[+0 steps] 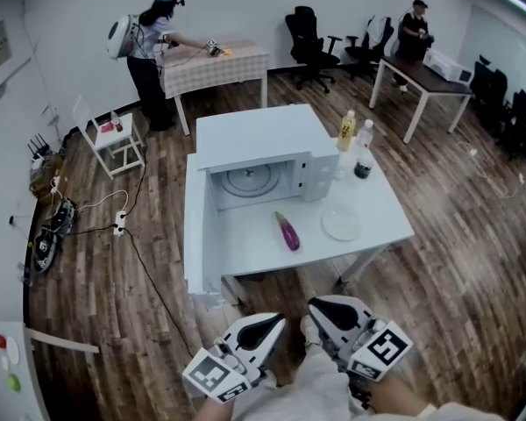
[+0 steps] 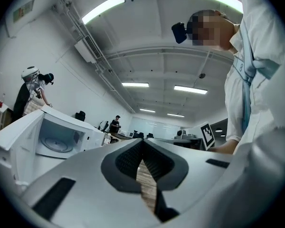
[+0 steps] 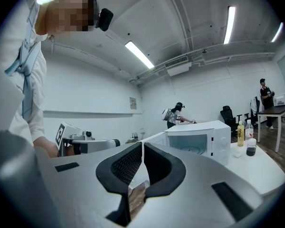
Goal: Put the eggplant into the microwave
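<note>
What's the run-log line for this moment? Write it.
eggplant: on table before open microwave | left gripper: jaws shut, empty | right gripper: jaws shut, empty

Bright ceiling strip lights [image 3: 230, 23], strong fisheye distortion.

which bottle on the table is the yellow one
The yellow bottle stands nearest the microwave, leftmost in the head view; the clear bottle beside it has a white cap.

The eggplant [image 1: 287, 231] is purple, the microwave [image 1: 256, 135] and table [image 1: 379, 226] white, the floor [image 1: 460, 235] brown wood-grain.
</note>
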Available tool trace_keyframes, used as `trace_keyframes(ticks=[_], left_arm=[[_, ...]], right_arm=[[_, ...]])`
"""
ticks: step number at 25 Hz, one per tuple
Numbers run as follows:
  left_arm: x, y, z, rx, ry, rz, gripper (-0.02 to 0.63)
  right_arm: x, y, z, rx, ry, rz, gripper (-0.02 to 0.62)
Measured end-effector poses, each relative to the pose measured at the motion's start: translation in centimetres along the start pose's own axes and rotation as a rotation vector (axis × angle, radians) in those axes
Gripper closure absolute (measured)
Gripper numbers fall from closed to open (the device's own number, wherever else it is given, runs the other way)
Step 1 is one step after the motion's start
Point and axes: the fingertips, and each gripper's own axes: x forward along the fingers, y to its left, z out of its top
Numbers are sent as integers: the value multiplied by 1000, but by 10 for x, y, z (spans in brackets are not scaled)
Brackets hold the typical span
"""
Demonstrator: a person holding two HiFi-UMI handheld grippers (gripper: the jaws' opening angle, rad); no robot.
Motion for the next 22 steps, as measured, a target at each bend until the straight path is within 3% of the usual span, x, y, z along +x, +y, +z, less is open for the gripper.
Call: trace_keyframes(ticks=[11, 22], left_arm=[[60, 100, -37, -33, -35, 182, 604], [89, 180, -113, -69, 8, 315, 603]], right_arm=[[65, -104, -47, -50, 42, 4, 558], [113, -186, -140, -64, 97, -168, 558]])
